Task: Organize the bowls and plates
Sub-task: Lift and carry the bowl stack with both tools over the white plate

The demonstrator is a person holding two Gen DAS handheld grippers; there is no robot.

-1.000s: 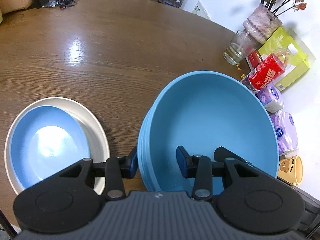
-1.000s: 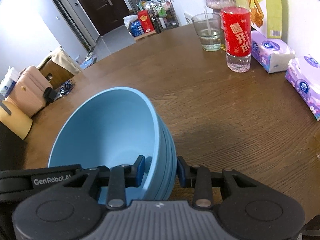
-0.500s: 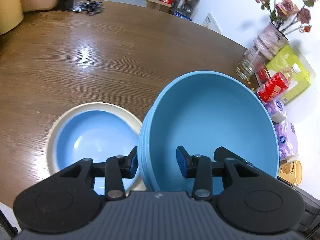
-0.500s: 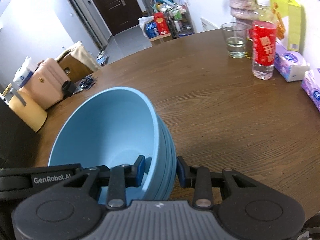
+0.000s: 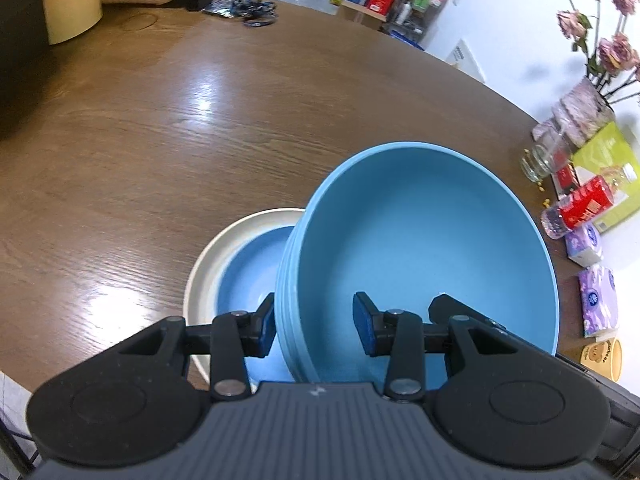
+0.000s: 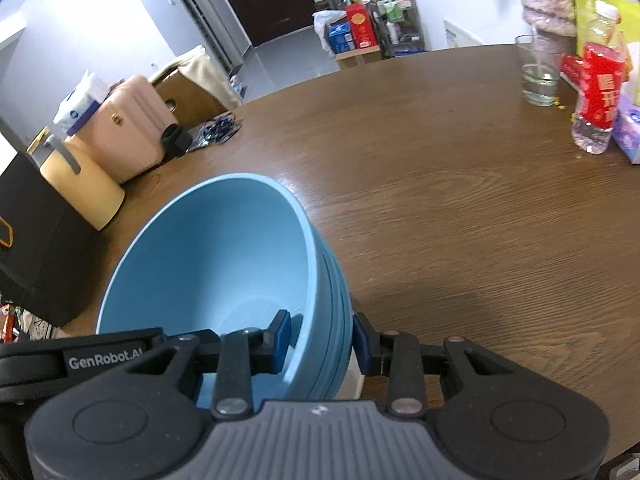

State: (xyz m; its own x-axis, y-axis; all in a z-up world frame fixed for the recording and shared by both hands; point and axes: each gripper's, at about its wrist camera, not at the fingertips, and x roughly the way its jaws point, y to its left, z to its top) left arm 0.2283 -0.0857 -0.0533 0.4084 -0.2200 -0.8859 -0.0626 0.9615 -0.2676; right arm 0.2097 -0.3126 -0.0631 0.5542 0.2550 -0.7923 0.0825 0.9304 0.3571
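Observation:
A stack of nested blue bowls [image 5: 424, 248] hangs above the brown table, gripped from both sides. My left gripper [image 5: 314, 330] is shut on the stack's left rim, one pad outside and one inside. My right gripper [image 6: 320, 340] is shut on the opposite rim of the blue bowls [image 6: 216, 260]. Below and to the left lies a white plate [image 5: 204, 268] with a blue plate [image 5: 248, 276] resting in it. The bowls overlap these plates and hide their right part. The left gripper's black body [image 6: 100, 360] shows at the left edge of the right wrist view.
Along the table's right edge stand a water glass [image 6: 538, 76], a red-labelled bottle [image 6: 598, 104], purple tissue packs [image 5: 598, 304], a green box [image 5: 604, 168], a flower vase [image 5: 580, 112] and a yellow mug [image 5: 604, 356]. On the far left are a black box [image 6: 28, 248], a yellow container [image 6: 80, 188] and cables [image 5: 244, 8].
Both grippers have carried the bowl stack sideways toward the plates. The plates have slid from the far left of the left wrist view to partly under the bowls. The bottle and glass look farther off.

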